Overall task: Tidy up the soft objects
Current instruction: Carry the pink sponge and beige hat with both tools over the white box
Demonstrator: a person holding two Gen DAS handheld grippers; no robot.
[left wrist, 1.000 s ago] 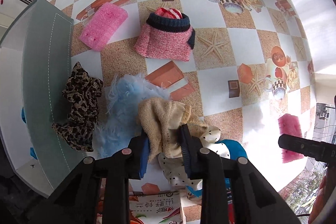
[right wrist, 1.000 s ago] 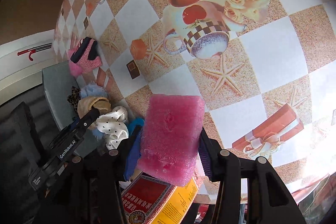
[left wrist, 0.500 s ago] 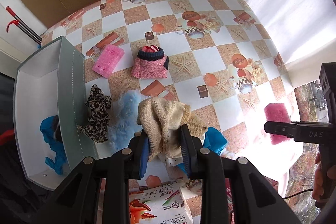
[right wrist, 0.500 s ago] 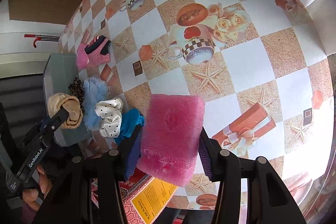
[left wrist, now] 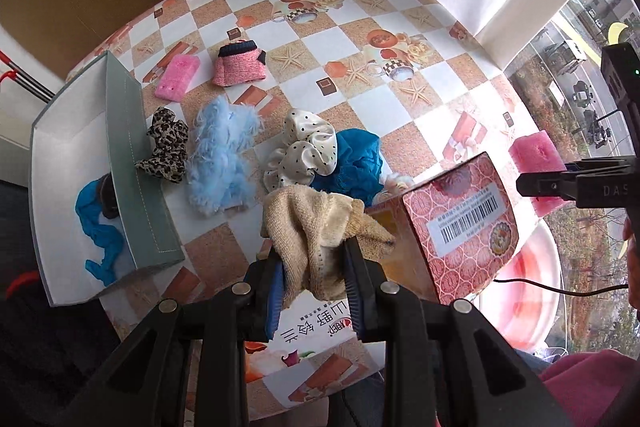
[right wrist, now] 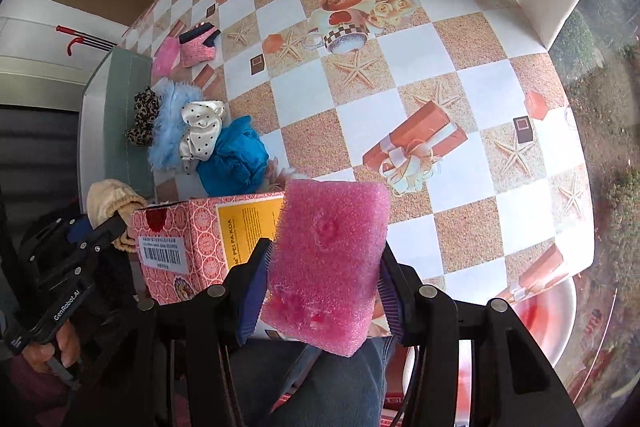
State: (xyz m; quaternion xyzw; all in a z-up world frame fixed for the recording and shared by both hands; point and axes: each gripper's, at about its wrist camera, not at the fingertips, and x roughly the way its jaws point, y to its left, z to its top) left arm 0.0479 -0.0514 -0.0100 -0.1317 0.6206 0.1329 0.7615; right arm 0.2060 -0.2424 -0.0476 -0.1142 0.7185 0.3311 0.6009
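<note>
Both hands are mid-carry, each with one soft thing lifted clear of the table. The left gripper has its jaws nearly shut, pinching a bunched beige knit cloth that hangs out in front of the fingers at about 12 o'clock from them. The right gripper has its jaws partly open and pressed against the two long sides of a pink sponge, held upright between them. In the left view, the grey storage box stands at 9 o'clock from the cloth, at the table's edge, with a blue cloth already lying inside it. Still out on the table are a leopard scrunchie against the box wall, a pale blue fluffy piece, a dotted white scrunchie, a teal cloth, and further off at 11 o'clock a second pink sponge beside a pink knit piece. A red carton stands just at 3 o'clock from the beige cloth. The next move, as I judge it, is to swing each load over the box's open top and release; the beige cloth is nearer, so it would go first, and the right hand must clear the carton on its way across.
</note>
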